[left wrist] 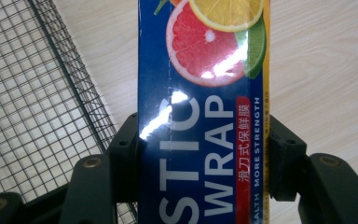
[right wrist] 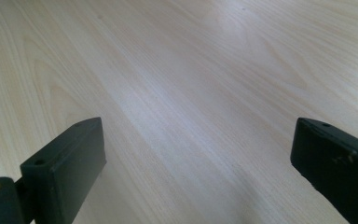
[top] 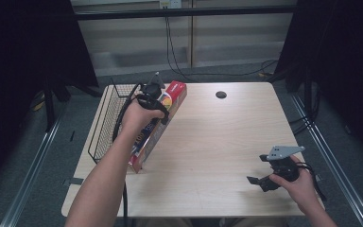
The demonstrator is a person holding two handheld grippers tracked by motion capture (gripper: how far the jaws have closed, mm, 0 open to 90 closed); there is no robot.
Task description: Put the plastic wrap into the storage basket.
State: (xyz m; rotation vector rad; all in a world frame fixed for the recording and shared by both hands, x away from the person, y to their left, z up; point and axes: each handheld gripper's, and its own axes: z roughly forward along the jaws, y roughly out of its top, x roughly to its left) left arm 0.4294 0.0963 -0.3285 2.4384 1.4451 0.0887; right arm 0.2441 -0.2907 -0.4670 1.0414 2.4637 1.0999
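Work in hand: moving a long blue-and-red cardboard box of plastic wrap (top: 157,124), printed with citrus slices, which seems bound for the black wire-mesh basket (top: 105,124) beside it (a judgement from how they lie).
Left claw (top: 155,96): clamped on the box across its narrow width; in the left gripper view the box (left wrist: 204,116) runs up between the two black jaws, one pad pressed on each long edge.
Box, place: at about 10 o'clock on the pale wood-grain bench (top: 217,142), tilted, its far red end raised toward 12 o'clock and its near end low, touching or just above the bench top near the basket's near corner (which of the two I cannot tell).
Basket: along the bench's 9 o'clock edge, just beside the box; its mesh (left wrist: 32,102) shows at 9 o'clock of the box in the left gripper view; nothing can be seen lying in it.
Right claw (top: 259,181): at about 4 o'clock on the bench, jaws wide apart with nothing between them; in the right gripper view bare bench (right wrist: 182,84) lies ahead of it.
Done: the box is gripped and partly lifted.
Left: clearing the basket rim, swinging the box over toward 9 o'clock, lowering it inside and letting go.
Bench, other: a small dark round hole (top: 221,94) near 12 o'clock, well apart from the work.
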